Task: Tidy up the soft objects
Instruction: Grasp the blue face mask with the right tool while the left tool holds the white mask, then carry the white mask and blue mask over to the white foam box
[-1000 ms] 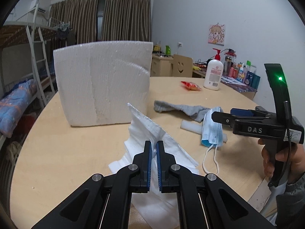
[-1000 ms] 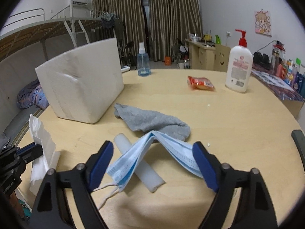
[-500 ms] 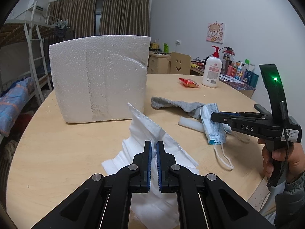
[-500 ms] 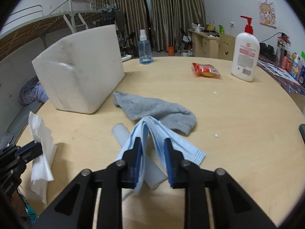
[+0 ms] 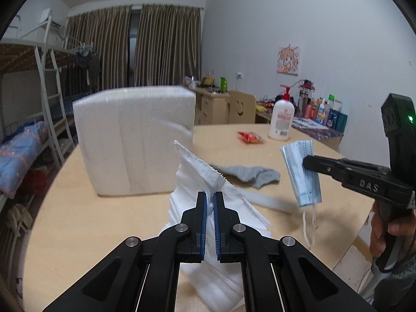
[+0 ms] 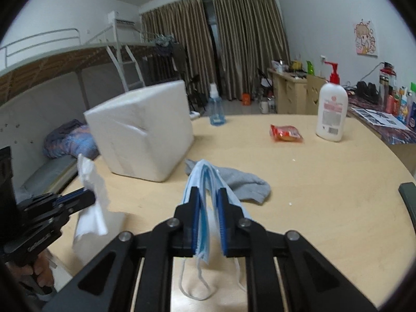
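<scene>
At the bottom centre of the left wrist view, the left gripper [image 5: 210,200] is clenched on a white foam sheet [image 5: 197,171], which rises in a crumpled peak above the blue pads and spills down toward the lower edge of the frame. The same gripper appears at the lower left of the right wrist view, a person's hand [image 6: 39,273] on its handle.

At the bottom centre of the right wrist view, the right gripper [image 6: 209,195] is clamped on a folded blue face mask [image 6: 205,174], its white ear loops dangling beneath the jaws. From the left wrist view the mask hangs clear of the round wooden table [image 5: 104,221] at the right of the frame, pinched near its upper edge, with a person's hand [image 5: 384,231] on the handle at the lower right.

Just beyond both grippers, a grey sock [image 6: 241,179] lies limp on the tabletop near the centre. In the left wrist view a pale strip [image 5: 267,201] lies beside it; motion blur makes it hard to say what that is.

Behind the sock, toward the left, a large white foam block [image 6: 145,130] stands upright on the table. Farther back sit a red snack packet [image 6: 286,133] and a white pump bottle [image 6: 331,111] at the right, and a clear blue spray bottle [image 6: 216,109] near the table's far edge. Brown curtains [image 6: 221,39] close off the back of the room, a bunk bed [image 6: 65,59] fills the upper left, and a cartoon picture [image 6: 365,37] hangs on the wall at upper right.
</scene>
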A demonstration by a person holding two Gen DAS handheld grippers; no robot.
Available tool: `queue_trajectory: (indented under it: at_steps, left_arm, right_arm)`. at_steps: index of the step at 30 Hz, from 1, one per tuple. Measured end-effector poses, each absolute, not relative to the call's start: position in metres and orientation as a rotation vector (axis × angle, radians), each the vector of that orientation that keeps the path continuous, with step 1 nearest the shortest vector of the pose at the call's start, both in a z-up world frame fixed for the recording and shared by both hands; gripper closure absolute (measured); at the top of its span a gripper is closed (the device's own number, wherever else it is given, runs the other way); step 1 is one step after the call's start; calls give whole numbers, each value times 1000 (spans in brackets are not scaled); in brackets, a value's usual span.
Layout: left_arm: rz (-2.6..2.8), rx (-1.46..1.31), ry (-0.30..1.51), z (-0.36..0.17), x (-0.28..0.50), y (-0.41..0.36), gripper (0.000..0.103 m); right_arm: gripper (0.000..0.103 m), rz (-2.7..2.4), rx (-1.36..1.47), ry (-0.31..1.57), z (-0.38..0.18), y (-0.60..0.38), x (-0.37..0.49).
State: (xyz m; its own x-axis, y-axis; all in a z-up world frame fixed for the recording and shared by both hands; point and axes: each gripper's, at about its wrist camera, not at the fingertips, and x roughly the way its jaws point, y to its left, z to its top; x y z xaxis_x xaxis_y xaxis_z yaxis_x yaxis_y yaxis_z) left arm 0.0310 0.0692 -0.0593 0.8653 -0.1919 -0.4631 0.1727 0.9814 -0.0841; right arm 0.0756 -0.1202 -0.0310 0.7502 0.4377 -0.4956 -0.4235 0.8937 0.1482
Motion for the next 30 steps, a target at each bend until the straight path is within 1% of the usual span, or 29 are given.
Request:
queue_trajectory:
  at_steps: [14,24,30]
  left_arm:
    - [-164,1,385,-19,7,60,98]
    - [-141,16,292,15,-13,65,98]
    - [-118,13,261,26,-24,74,98]
  right_arm:
    - [87,503,14,416,4,-120,43]
    - [87,556,7,360,25,-107,31]
    - [87,584,-8,332,36,-97,27]
